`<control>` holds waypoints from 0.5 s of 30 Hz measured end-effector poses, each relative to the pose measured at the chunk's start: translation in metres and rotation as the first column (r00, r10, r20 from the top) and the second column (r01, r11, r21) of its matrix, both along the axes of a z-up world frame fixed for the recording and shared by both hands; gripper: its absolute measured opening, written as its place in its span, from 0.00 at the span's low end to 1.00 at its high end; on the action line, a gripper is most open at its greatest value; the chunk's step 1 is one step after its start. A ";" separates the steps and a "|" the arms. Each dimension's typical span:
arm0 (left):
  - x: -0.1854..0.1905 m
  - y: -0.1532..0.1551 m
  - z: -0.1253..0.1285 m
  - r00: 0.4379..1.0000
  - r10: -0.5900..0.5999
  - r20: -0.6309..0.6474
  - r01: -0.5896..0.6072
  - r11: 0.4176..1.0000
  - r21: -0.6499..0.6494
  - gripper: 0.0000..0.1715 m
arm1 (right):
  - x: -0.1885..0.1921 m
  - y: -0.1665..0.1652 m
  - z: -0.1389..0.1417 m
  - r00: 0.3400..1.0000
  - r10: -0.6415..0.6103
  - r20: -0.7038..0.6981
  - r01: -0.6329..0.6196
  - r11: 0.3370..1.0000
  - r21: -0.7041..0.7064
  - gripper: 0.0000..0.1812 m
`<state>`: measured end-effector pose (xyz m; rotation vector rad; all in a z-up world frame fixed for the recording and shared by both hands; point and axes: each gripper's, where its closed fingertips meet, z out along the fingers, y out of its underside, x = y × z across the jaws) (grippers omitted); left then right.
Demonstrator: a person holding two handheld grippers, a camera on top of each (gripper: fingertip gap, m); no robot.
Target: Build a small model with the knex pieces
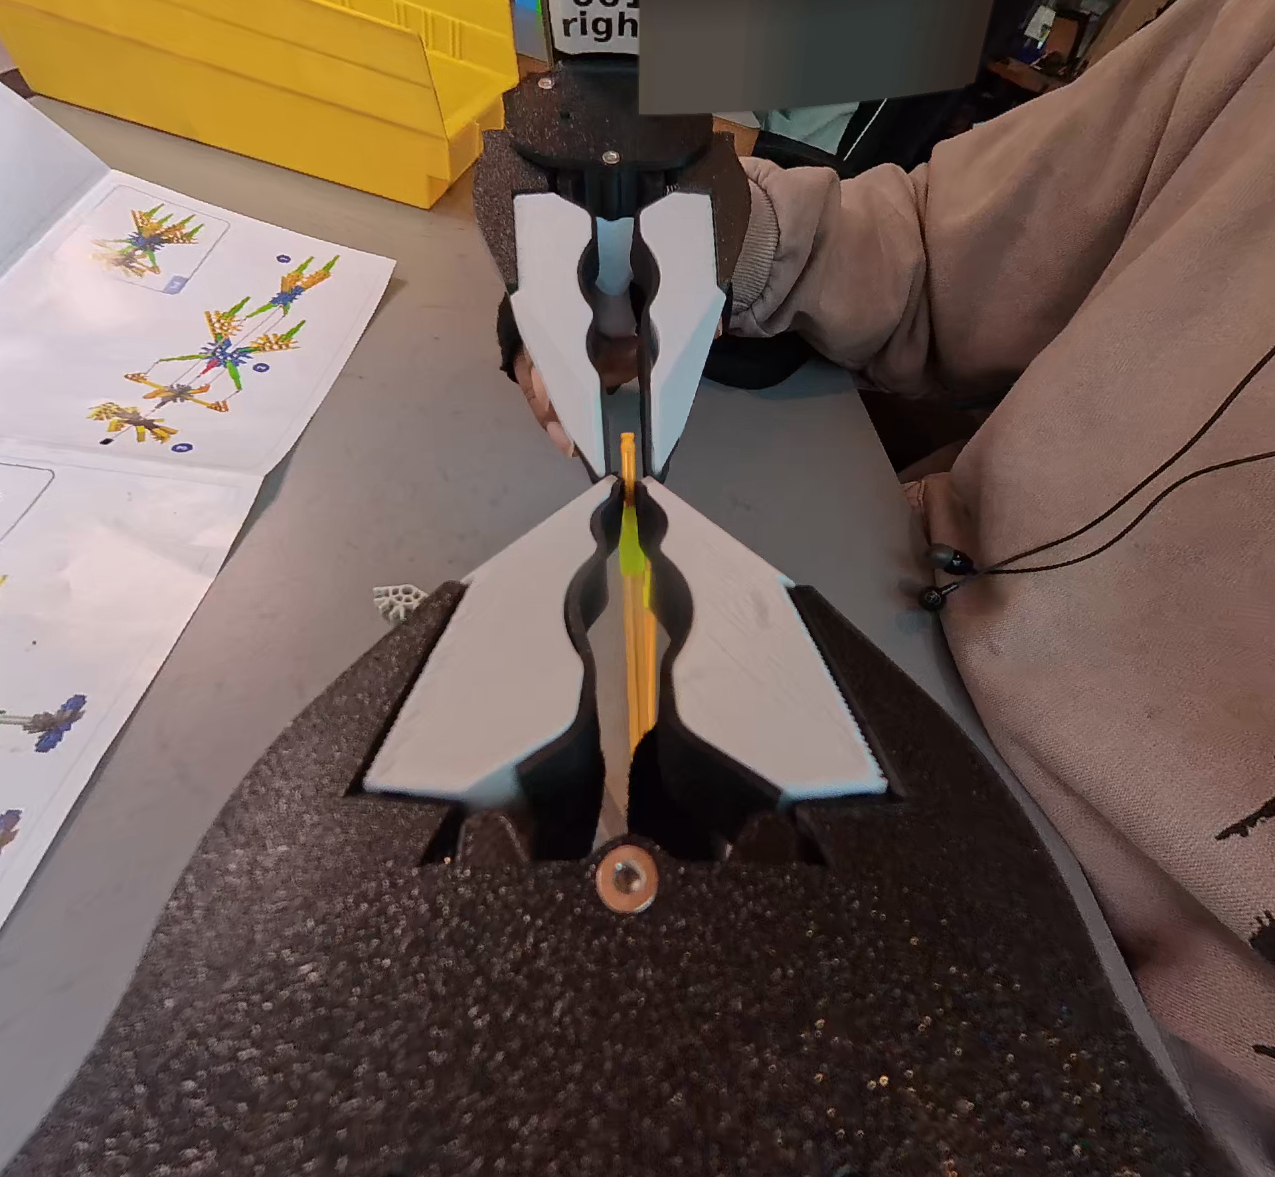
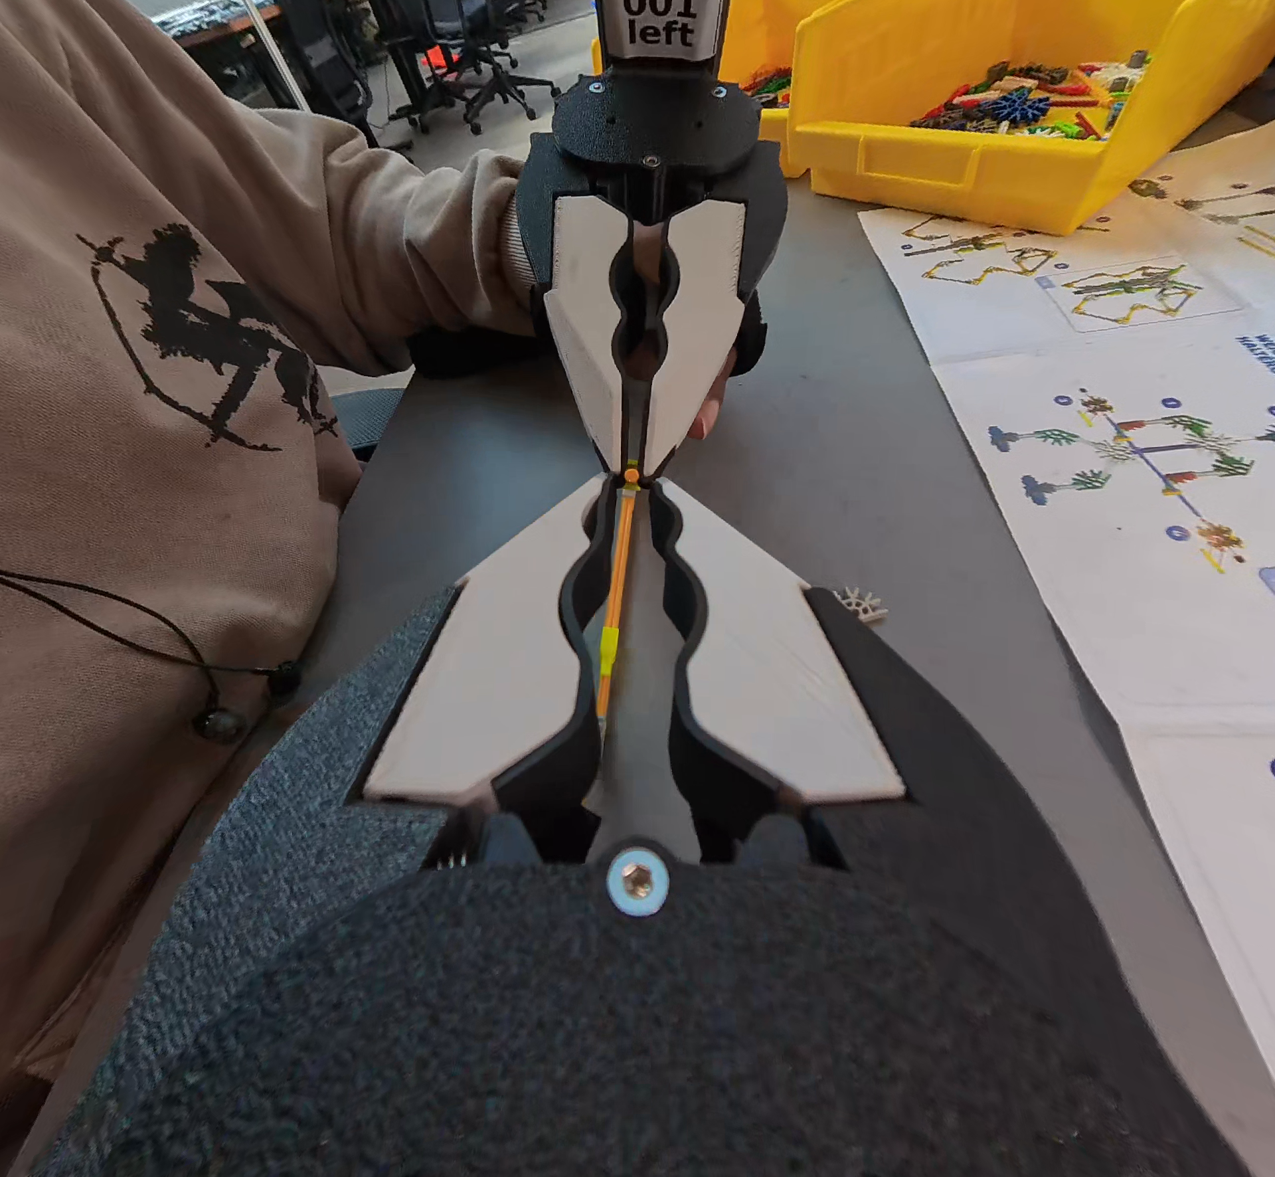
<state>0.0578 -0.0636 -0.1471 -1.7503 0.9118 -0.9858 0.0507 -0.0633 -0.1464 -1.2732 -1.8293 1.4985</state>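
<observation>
The two grippers meet tip to tip over the grey table (image 1: 428, 523), each pointing straight at the other along the 12-to-6 o'clock line of its own view. The left gripper (image 1: 626, 487) has its white fingers (image 1: 524, 654) drawn together at the tips on an orange rod (image 1: 636, 661), which runs down the middle of the gap and carries a lime-green piece (image 1: 631, 547) near the tips; the rod's far end pokes out toward 12 o'clock, into the tips of the right gripper (image 1: 624, 464). In the right wrist view the right gripper (image 2: 631, 488) is likewise pinched at the tips around the same orange rod (image 2: 616, 564), with a yellow-green clip (image 2: 608, 643) partway along it, and the round rod end sits at the tips of the left gripper (image 2: 631, 464). A hand (image 2: 710, 412) in a tan sleeve (image 2: 386, 247) grips the left tool from about 9 o'clock in that view; the other arm's sleeve (image 1: 931, 247) enters the left wrist view from 3 o'clock. A small white connector piece (image 1: 399, 602) lies on the table just beside the left gripper's body at 9 o'clock. Yellow bins (image 2: 1035, 129) stand at 1 to 2 o'clock in the right wrist view; the nearest holds a jumble of coloured building pieces (image 2: 1014, 102). In the left wrist view yellow bins (image 1: 241, 60) sit at 10 to 11 o'clock, their contents hidden. Printed instruction sheets (image 1: 186, 343) lie flat at 9 o'clock
</observation>
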 end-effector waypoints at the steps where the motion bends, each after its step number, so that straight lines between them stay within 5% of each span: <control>1: 0.000 0.000 0.001 1.000 -0.002 0.004 0.002 1.000 0.002 0.02 | 0.000 0.000 0.001 1.000 0.001 -0.006 -0.001 1.000 -0.008 0.04; 10: -0.007 -0.009 -0.009 0.997 -0.059 -0.043 0.057 0.997 -0.052 0.15 | 0.003 0.005 0.006 0.999 -0.010 -0.035 0.009 0.999 -0.037 0.00; 15: -0.008 -0.005 -0.022 0.993 -0.039 -0.110 0.032 0.997 -0.065 0.04 | 0.002 0.004 0.002 1.000 -0.010 -0.016 0.009 1.000 -0.024 0.00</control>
